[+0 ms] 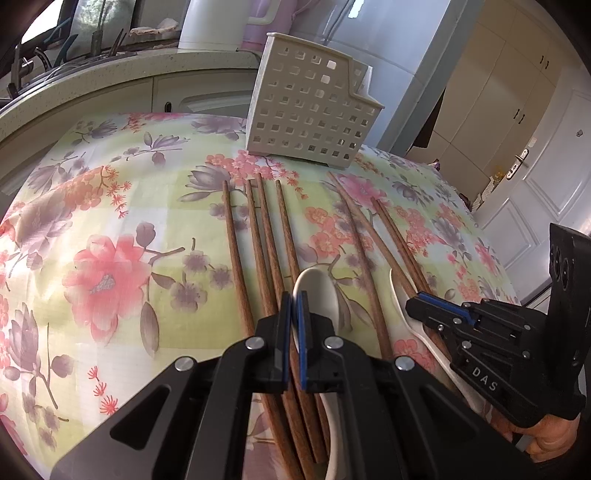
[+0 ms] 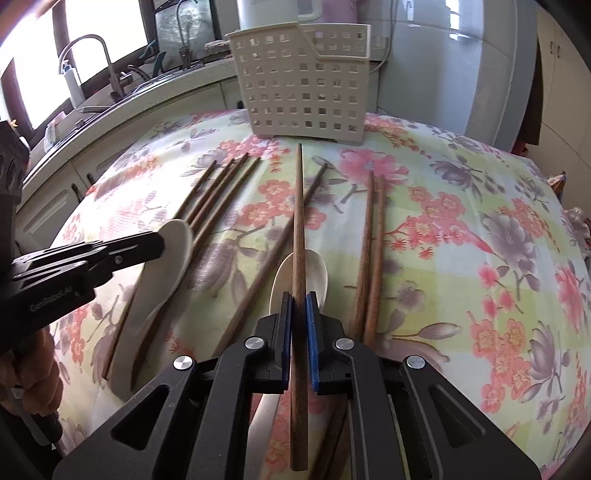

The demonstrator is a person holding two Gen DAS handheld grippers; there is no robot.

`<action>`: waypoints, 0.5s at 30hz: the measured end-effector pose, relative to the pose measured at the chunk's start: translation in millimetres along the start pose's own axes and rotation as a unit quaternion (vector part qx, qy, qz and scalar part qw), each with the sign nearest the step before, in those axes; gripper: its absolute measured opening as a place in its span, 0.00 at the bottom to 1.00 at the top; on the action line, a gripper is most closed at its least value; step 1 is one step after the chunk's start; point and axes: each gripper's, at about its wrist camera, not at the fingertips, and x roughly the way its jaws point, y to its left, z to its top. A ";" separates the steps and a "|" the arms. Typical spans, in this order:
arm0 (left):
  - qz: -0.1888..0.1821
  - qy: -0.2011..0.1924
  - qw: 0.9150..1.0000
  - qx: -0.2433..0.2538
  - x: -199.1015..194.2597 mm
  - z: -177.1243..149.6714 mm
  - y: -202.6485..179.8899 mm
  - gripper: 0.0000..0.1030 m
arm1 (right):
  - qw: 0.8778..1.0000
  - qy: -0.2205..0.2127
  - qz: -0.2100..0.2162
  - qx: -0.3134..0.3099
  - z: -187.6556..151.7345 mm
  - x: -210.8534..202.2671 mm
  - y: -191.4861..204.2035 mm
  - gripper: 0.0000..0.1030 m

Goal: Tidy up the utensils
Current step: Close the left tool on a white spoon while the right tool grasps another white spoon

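Observation:
In the left wrist view my left gripper (image 1: 294, 306) is shut on the edge of a white spoon (image 1: 319, 295), whose bowl sticks up past the pads. Several wooden chopsticks (image 1: 236, 251) lie side by side under it on the floral cloth. In the right wrist view my right gripper (image 2: 299, 301) is shut on one chopstick (image 2: 298, 221), which points toward the white slotted basket (image 2: 303, 85). A second white spoon (image 2: 319, 273) lies beneath that chopstick. A pair of chopsticks (image 2: 371, 236) rests to the right. The left gripper (image 2: 160, 242) with its spoon (image 2: 179, 240) shows at left.
The basket (image 1: 314, 103) stands upright at the table's far edge. Behind it run a counter with a sink and tap (image 2: 92, 48), a white kettle (image 2: 269, 14) and a grey fridge (image 2: 443, 74). A person's hand (image 2: 33, 369) grips the left handle.

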 end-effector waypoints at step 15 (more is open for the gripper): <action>-0.003 0.000 1.000 -0.003 0.4 -0.5 2.2 0.04 | 0.999 -0.006 -0.027 0.019 1.1 -2.2 -7.6 0.19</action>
